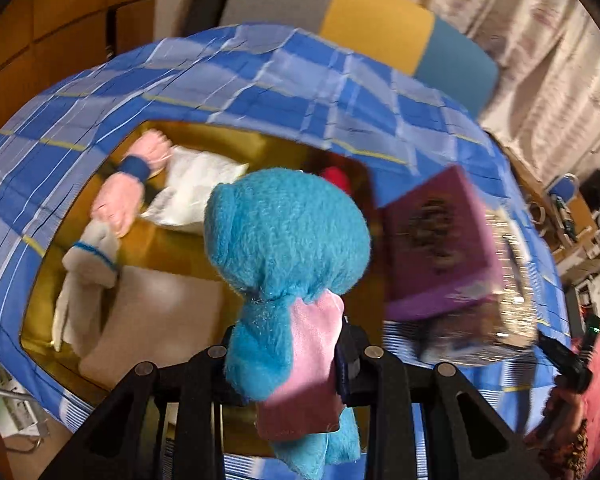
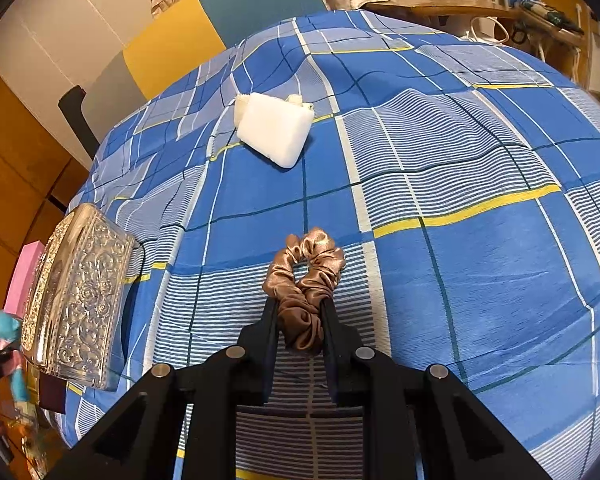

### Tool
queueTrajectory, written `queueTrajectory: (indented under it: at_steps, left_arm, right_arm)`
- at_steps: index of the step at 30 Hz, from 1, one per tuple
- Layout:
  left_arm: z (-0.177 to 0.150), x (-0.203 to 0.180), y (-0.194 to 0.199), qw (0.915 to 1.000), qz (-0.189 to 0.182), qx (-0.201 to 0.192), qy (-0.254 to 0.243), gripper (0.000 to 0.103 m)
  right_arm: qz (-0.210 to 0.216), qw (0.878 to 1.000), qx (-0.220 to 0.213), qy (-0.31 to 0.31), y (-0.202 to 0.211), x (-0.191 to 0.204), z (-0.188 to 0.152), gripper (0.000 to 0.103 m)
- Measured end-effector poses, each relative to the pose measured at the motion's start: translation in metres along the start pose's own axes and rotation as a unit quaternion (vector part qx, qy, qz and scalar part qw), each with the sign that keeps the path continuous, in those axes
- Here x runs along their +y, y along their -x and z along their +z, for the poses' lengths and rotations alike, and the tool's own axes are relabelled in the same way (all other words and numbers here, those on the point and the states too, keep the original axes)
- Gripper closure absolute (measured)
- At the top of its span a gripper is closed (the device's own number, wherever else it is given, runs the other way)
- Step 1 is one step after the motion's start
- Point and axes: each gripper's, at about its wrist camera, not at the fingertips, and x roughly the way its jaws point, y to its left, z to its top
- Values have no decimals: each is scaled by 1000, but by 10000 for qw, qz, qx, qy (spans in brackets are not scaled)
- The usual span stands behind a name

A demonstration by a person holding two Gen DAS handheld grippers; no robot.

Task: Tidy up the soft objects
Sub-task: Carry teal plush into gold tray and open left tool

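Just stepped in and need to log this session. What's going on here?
A person is sorting soft things with a handheld tool in each hand. The left tool is shut on a blue and pink plush toy, held above a gold-lined box that already has socks and folded cloths in it. The right tool is shut on a brown satin scrunchie over the blue checked cloth. A white sponge lies further off.

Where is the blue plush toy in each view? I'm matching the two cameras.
Left wrist: blue plush toy at centre, clamped in the left gripper.
Right wrist: a sliver at the far left edge.
Shared landmark: ornate silver box on the blue plaid cloth.
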Motion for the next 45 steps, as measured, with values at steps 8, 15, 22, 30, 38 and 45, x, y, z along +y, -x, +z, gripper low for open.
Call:
queueTrajectory:
  at_steps: [8,15,22,30,38,45]
  left_arm:
    - [0,43,-33,9972,647,351,129,68]
    - [-2,66,-35,9940,881,376,534,59]
    - [-11,65,3,9938,807,-273,719,58]
    - [-29,49,28,9946,316,-691,700,58]
    - [-46,8,33,9969,-128,-779,67,58]
    - [-59,8,42,9956,-285,-895,-79,58]
  right_arm:
    - [-71,9999,-70,39,1,-1,1,83]
    - [-140,9999,-64,-11,-1,-4,1,83]
    - [-296,9988,-377,121,15,-1,5,83]
    - [-93,9960,-855,230,59,21,0,83]
    - [187,9929,-999,623,94,68,-24,83]
    - [771,9870,-979,1012,111,132,-40,83]
